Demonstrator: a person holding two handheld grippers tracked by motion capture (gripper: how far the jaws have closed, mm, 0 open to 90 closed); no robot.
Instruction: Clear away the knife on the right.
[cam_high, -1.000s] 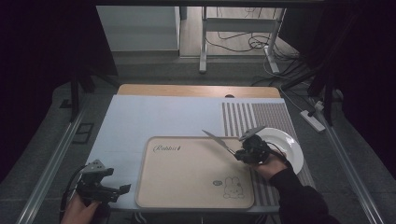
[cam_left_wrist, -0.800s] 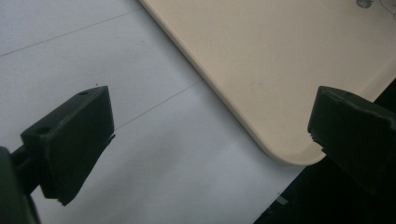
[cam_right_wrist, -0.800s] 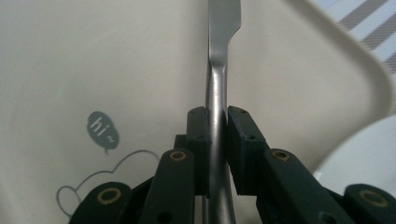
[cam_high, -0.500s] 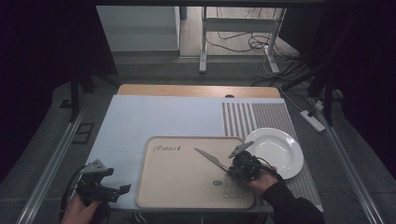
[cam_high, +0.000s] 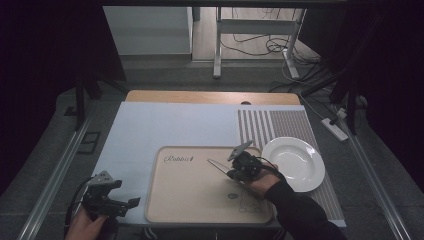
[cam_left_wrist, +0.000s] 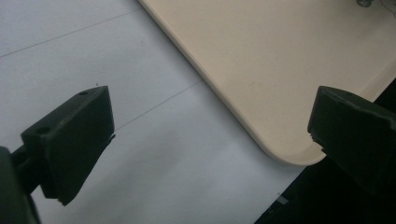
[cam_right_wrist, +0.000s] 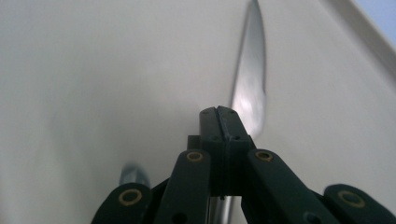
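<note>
Since the earlier frames the right gripper (cam_high: 235, 169) has carried the knife (cam_high: 218, 164) off the white plate (cam_high: 294, 162) and leftward over the beige tray (cam_high: 200, 200), while the left gripper (cam_high: 131, 202) has stayed at the table's near left corner.

From the high view, the tray lies on the pale blue mat (cam_high: 165, 125), with script lettering near its far left and a faint line drawing near its right end. The knife blade points left and away over the tray's middle, its handle end in the right gripper. The plate sits just right of the tray on the striped mat (cam_high: 272, 125) and holds nothing. The left gripper hangs just off the tray's near left corner.

Seen from the left gripper view, both jaws stand wide apart with nothing between them; below lie the mat (cam_left_wrist: 140, 140) and the rounded tray corner (cam_left_wrist: 280, 149), detail the high view cannot give.

Looking along the right gripper view, the jaws are clenched together on the knife (cam_right_wrist: 250, 74), whose blade runs forward, blurred, above the tray surface (cam_right_wrist: 93, 70). Whether it touches the tray cannot be told.
</note>
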